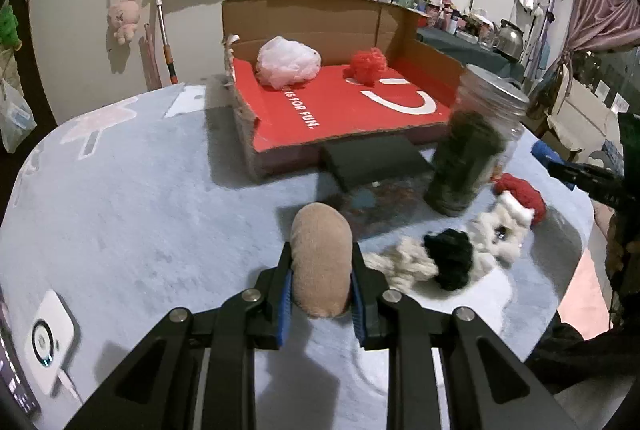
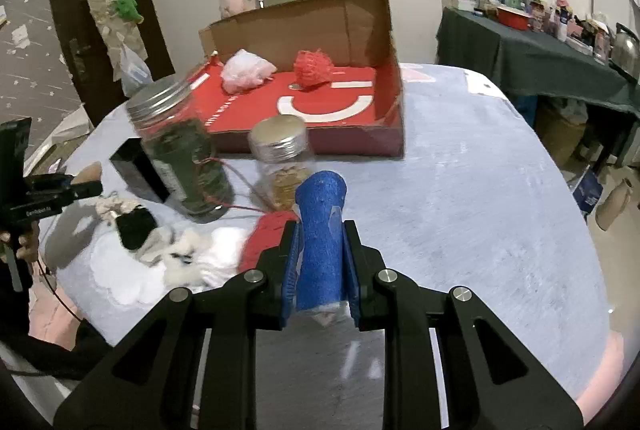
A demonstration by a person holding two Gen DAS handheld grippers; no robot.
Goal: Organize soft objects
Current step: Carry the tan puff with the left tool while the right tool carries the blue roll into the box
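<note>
My left gripper (image 1: 320,270) is pinched on a tan plush roll (image 1: 321,262), which stands up between the pads over the near part of the pale blue table cover (image 1: 120,222). Far beyond it sits the open cardboard box (image 1: 312,26) with its red floor, where a white crinkled puff (image 1: 288,64) and a red mesh puff (image 1: 367,64) already lie against the back wall. I judge that is where soft things go.

To the right of my left load, a knitted heap lies on the cover: a white, black and red soft toy (image 1: 472,250). Just behind it stand a dark-filled jar (image 2: 180,158) with a metal lid, tilted in the picture, and a smaller jar (image 2: 284,166), with a black block (image 1: 372,160) between them and the box's low front edge.

My right gripper (image 2: 320,262) is clamped on a blue foam roll (image 2: 322,234), held near the small jar and short of the box.

The risks, as I judge them: both rolls are squashy, so a loose squeeze could let one slip out and fall short of the box. The jars stand right in the right-hand path; a low swing could knock one over. A thin red thread (image 2: 236,206) trails by the jars and might snag a finger.
</note>
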